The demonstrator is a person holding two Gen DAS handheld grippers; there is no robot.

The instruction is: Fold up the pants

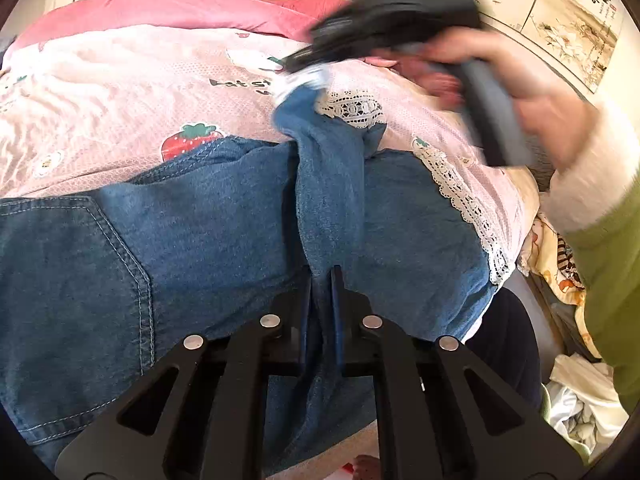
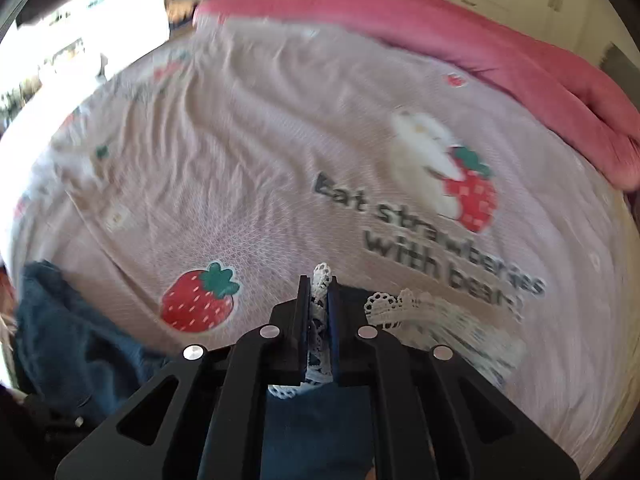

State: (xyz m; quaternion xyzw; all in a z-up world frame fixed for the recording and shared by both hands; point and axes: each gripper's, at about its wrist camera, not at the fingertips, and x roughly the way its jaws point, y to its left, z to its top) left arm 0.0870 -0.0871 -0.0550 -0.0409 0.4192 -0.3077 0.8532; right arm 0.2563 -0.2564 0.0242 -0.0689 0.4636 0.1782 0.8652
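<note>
Blue denim pants (image 1: 192, 220) with a white lace hem (image 1: 460, 188) lie across the pink strawberry bedspread (image 1: 120, 92). My left gripper (image 1: 322, 280) is shut on a raised fold of the denim. My right gripper (image 2: 319, 284) is shut on the white lace hem (image 2: 320, 312), with denim (image 2: 316, 428) hanging beneath it. In the left wrist view the right gripper (image 1: 304, 60) is blurred, held by a hand above the bed, lifting a strip of denim (image 1: 320, 148). More denim (image 2: 68, 332) shows at the lower left of the right wrist view.
A folded pink quilt (image 2: 480, 60) lies along the far side of the bed. A person's arm in a green sleeve (image 1: 608, 260) is at the right. Loose clothes (image 1: 580, 396) and a patterned cloth (image 1: 556, 256) lie beside the bed's right edge.
</note>
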